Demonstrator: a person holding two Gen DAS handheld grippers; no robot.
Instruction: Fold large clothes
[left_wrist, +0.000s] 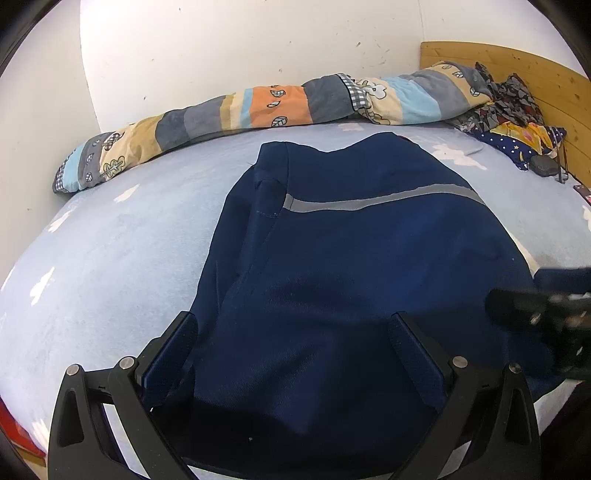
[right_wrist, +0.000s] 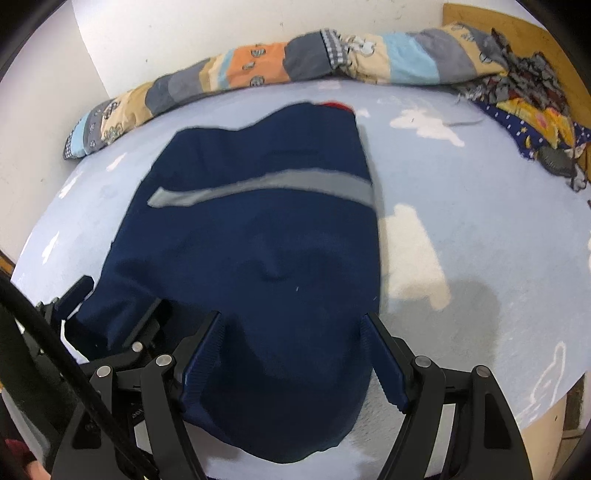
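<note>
A large navy blue garment (left_wrist: 332, 240) with a grey reflective stripe (left_wrist: 380, 199) lies partly folded on the light blue bed sheet (left_wrist: 110, 251). It also shows in the right wrist view (right_wrist: 258, 236), with a bit of red at its far edge. My left gripper (left_wrist: 295, 332) is open, its fingers spread over the garment's near left part. My right gripper (right_wrist: 293, 332) is open over the garment's near right part. The right gripper's tip shows at the right edge of the left wrist view (left_wrist: 546, 306). The left gripper shows at the lower left of the right wrist view (right_wrist: 110, 314).
A rolled patchwork blanket (left_wrist: 258, 107) lies along the white wall at the far side. A heap of patterned clothes (left_wrist: 509, 110) sits by the wooden headboard (left_wrist: 535, 70) at the far right. The bed's near edge (right_wrist: 554, 406) is at lower right.
</note>
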